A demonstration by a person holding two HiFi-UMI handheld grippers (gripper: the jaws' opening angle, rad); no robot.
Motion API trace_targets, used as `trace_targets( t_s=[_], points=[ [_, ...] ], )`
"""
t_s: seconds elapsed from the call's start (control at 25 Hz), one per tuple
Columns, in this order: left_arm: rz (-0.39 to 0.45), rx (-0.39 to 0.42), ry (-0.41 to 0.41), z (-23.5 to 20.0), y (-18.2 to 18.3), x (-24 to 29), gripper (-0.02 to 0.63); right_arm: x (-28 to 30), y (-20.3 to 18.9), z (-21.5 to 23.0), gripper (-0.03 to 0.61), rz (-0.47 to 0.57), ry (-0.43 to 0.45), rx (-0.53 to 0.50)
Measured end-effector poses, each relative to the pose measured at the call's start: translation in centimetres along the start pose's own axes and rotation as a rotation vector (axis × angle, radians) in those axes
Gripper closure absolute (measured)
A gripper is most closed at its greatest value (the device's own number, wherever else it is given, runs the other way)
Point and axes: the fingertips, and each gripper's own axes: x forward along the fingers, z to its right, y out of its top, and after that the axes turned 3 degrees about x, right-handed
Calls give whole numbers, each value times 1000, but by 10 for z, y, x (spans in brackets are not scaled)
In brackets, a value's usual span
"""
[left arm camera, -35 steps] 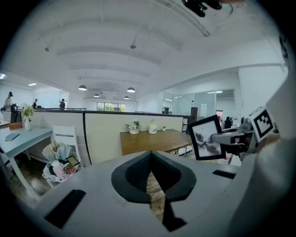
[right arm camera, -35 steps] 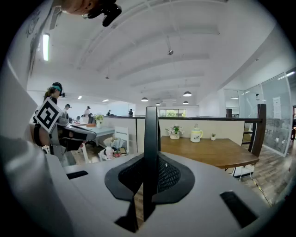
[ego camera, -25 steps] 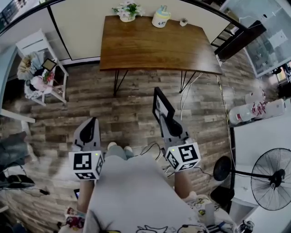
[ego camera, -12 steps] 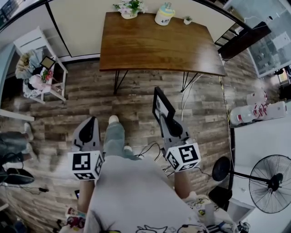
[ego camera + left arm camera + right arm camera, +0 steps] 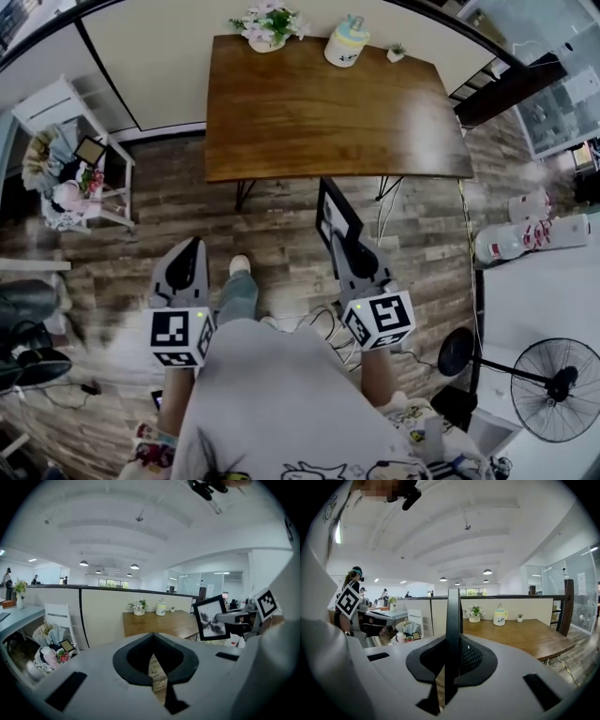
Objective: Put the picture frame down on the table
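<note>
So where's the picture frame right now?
In the head view, the picture frame is clamped upright in the right gripper, just short of the wooden table.

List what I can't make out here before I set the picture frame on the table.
- Face of the picture frame: edge-on in the right gripper view; small and blurred in the left gripper view.
- Frame's lower edge: head view, hidden between the jaws of the right gripper.
- Legs of the table: head view, mostly under the tabletop.
- Floor under the person: head view, covered by their shirt.

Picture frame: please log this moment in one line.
right gripper: shut on picture frame | left gripper: shut, empty | table: ahead, frame not on it
</note>
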Motion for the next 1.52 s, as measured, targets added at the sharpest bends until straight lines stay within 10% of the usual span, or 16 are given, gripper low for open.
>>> trace_targets(
  t_s=[1.52],
  points=[
    [-35,15,-40,-106,38,127,611,156,32,23,552,-35,-78,37]
  ],
)
